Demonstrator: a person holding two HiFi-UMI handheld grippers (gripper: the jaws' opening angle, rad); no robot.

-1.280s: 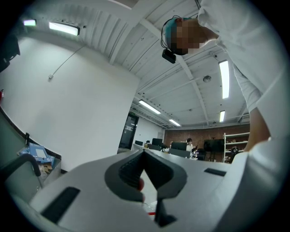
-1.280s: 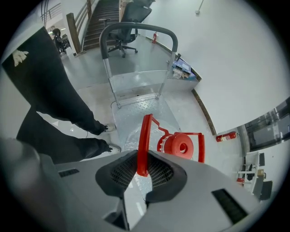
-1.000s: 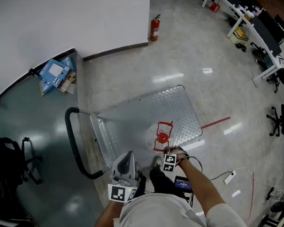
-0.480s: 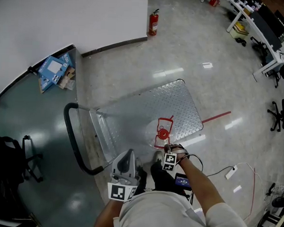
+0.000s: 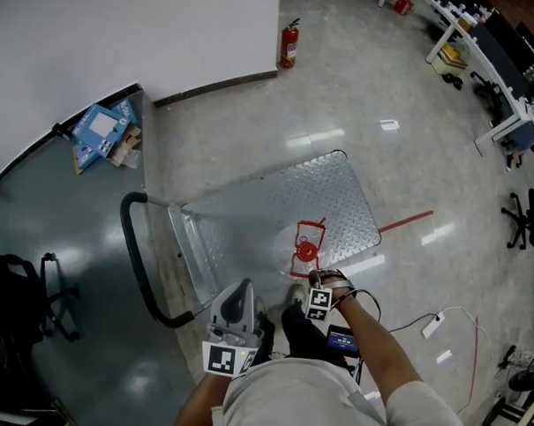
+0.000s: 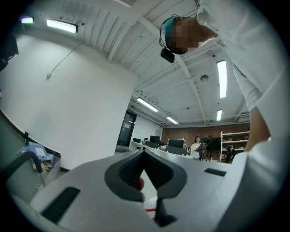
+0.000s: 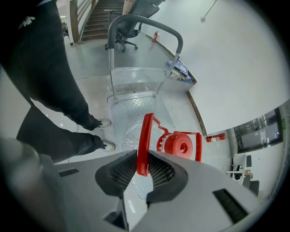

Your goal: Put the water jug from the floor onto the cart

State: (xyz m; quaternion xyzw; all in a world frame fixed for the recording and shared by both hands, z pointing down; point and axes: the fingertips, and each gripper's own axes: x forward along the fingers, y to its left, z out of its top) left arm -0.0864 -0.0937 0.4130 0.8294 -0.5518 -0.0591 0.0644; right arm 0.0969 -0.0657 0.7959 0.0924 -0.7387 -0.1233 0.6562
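The water jug (image 5: pixel 294 249) is clear, with a red cap (image 7: pixel 178 146) and a red carry handle (image 7: pixel 144 140). It stands on the cart's ribbed metal deck (image 5: pixel 338 198), near the front edge. My right gripper (image 7: pixel 142 168) points steeply down over it, at the deck's near edge in the head view (image 5: pixel 315 277). The red handle is between its pads, which still touch it while the jaws are opening. My left gripper (image 5: pixel 239 288) is held level near my body, jaws together (image 6: pixel 144 153), holding nothing.
The cart's black push handle (image 5: pixel 137 264) rises at the left. A fire extinguisher (image 5: pixel 289 43) stands by the white wall, with blue boxes (image 5: pixel 101 139) in the corner. A red tape line (image 5: pixel 406 225) and a power strip with cable (image 5: pixel 435 326) lie on the floor to the right. Desks and chairs (image 5: pixel 495 59) stand far right.
The head view has shifted a little since a second ago. The jug and both grippers stay where they were.
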